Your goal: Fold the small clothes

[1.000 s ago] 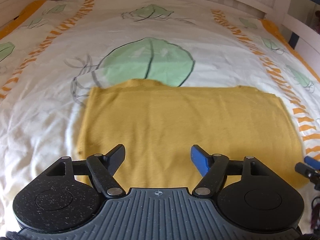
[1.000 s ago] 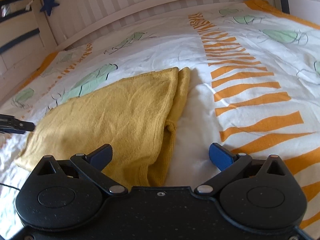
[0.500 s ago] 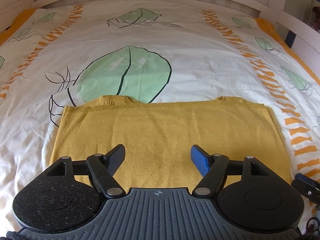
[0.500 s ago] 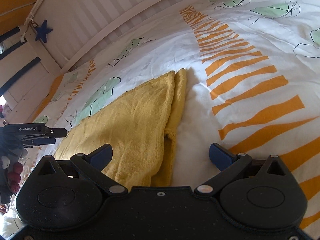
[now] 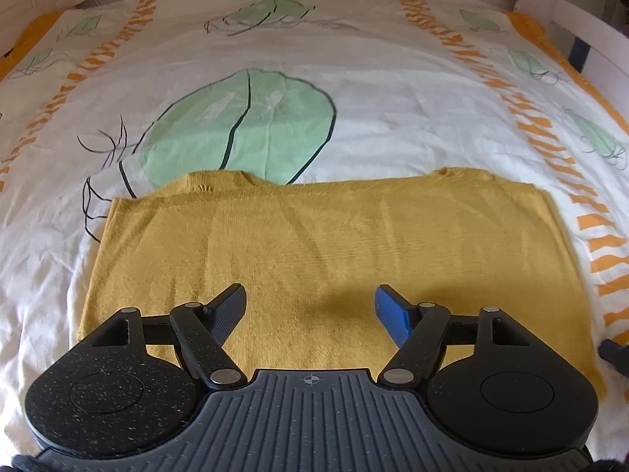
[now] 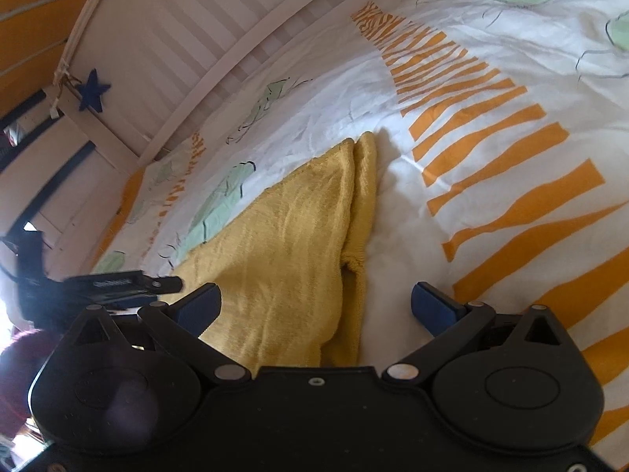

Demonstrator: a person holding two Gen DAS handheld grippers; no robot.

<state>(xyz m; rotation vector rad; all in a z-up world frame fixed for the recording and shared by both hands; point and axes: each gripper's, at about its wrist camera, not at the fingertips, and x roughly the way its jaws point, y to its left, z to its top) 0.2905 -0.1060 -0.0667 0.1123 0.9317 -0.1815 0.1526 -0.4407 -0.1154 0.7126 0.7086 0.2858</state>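
White duvet (image 5: 393, 118) with green leaves and orange stripes, slatted white bedframe (image 6: 188, 39), folded yellow garment (image 5: 334, 255) flat, left gripper (image 5: 310, 306) and right gripper (image 6: 314, 303) wide, empty.

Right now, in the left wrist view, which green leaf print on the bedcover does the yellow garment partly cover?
The large central leaf: the yellow garment overlaps its lower edge. The smaller leaves lie clear of it.

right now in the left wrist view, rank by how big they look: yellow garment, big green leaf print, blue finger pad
1. yellow garment, spans most of the width
2. big green leaf print, partly hidden behind the garment's far edge
3. blue finger pad, smallest despite sitting nearest the camera
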